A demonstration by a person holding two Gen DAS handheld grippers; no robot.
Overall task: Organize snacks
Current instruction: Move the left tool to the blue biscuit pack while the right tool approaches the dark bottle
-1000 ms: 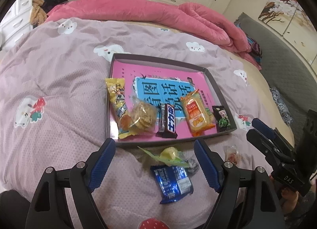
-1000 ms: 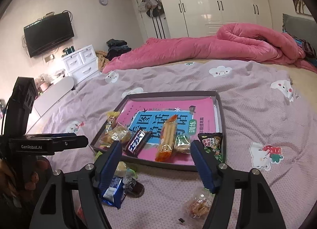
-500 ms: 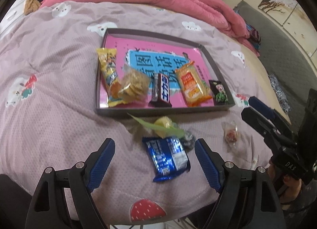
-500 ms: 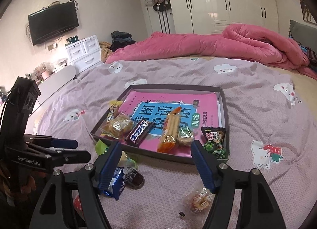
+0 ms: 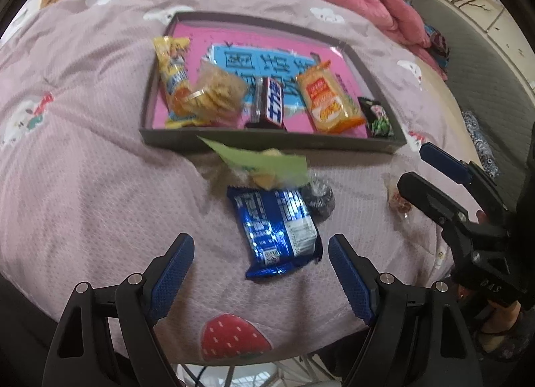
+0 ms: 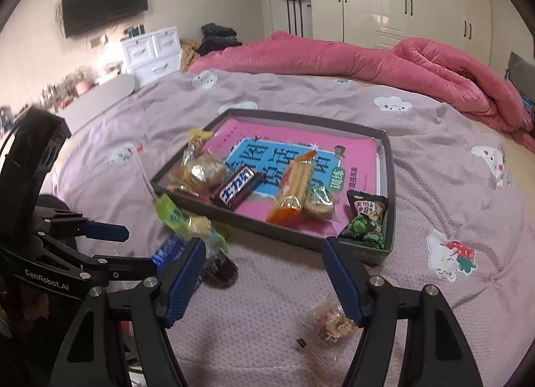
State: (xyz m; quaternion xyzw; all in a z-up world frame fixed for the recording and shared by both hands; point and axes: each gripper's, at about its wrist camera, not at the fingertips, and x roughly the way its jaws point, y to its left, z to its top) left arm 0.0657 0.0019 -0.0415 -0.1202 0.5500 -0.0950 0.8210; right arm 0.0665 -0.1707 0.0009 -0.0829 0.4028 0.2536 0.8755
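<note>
Lying just ahead of the left tool [image 5: 257,273], between its spread blue pads and slightly right of centre, the blue foil packet [image 5: 276,223] runs its long axis roughly along the tool's line of sight, so a grasp would likely close across its narrow width. It rests on the bed's textured mauve cover [image 5: 100,193], short of the dark tray [image 5: 267,139]. Glossy and crinkled, it looks flat and yielding. The right tool [image 6: 264,273], also open and empty, hangs above a small clear-wrapped sweet [image 6: 331,320]. The left is nearer the packet.
</note>
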